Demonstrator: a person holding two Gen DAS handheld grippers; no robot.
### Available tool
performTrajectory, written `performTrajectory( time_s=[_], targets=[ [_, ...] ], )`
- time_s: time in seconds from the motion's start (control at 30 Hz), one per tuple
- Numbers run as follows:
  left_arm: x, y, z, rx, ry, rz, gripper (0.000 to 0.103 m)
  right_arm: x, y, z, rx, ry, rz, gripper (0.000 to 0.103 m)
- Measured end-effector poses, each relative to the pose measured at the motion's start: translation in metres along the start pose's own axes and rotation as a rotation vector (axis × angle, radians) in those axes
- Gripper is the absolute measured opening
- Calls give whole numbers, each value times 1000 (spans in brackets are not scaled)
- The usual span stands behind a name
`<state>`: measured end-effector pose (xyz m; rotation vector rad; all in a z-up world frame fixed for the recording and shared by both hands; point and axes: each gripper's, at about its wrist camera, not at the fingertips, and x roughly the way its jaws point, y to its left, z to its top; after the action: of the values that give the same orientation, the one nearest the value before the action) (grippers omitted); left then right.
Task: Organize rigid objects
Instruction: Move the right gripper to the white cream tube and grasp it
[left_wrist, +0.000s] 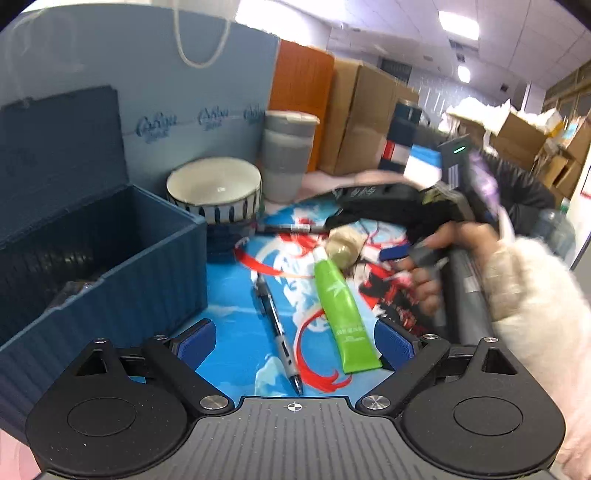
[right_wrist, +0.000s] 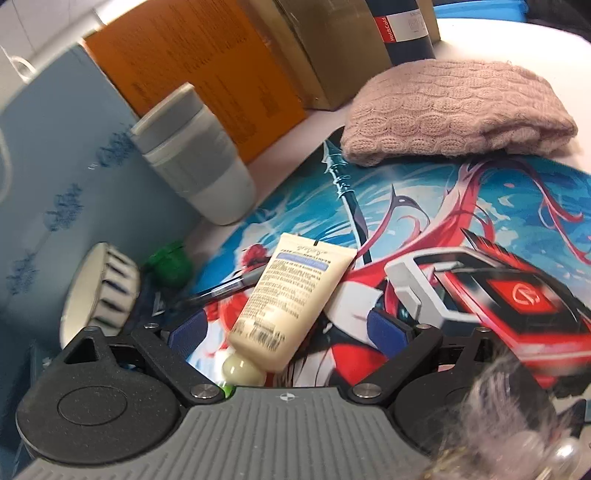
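Currently both tools sit low over the printed mat (right_wrist: 480, 206) on the counter, neither carrying anything.

Left hand-held gripper (left_wrist: 293, 345): fingers spread wide, nothing between the pads. A pen (left_wrist: 277, 332) and a green tube (left_wrist: 343, 317) lie on the mat between and just beyond the fingertips, both pointing roughly away from the camera. That alignment favours a pinch across the narrow width; judged the likely next pick for this side.

Right hand-held gripper (right_wrist: 291, 332): fingers also apart. A cream tube (right_wrist: 288, 299) lies between them, cap end near the camera and crimped end far, touching neither pad as far as I can tell. A second pen (right_wrist: 221, 286) lies just left of it, partly under the tube.

Destination, by judgement: the open blue storage box (left_wrist: 122, 266) at left, lid up, with dark items already inside. It stands just beside the mat, so transfers are short.

Other items: striped bowl (left_wrist: 214, 192) and grey lidded cup (left_wrist: 286, 155) at far left, a pink knit piece (right_wrist: 454, 110) at far right. The knit piece is soft, so probably not part of this sort.

Risk: tubes are slick and rounded and may squirt sideways under a pinch.
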<state>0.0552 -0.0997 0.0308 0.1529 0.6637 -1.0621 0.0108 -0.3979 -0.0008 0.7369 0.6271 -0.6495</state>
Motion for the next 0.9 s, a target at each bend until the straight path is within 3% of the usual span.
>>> performTrajectory(
  time_s=[0.23,0.37,0.5,0.67,0.9],
  targets=[
    [-25,10,5,-35,-78,-9,98,22,31,-8,-150,-35,-160,92],
    [-36,12,8,-44,-117,-1,98,25,37,-10,-205,-45,-207,71],
    [-44,13,9,-45,-141,-1,99,23,34,-7,-223,-32,-193,55],
    [-49,13,11,-38,-159,7,99,16,29,-9,-207,-29,-174,45],
    [-62,22,12,-66,-202,14,99,-3,12,-15,-118,-43,-106,43]
  ],
)
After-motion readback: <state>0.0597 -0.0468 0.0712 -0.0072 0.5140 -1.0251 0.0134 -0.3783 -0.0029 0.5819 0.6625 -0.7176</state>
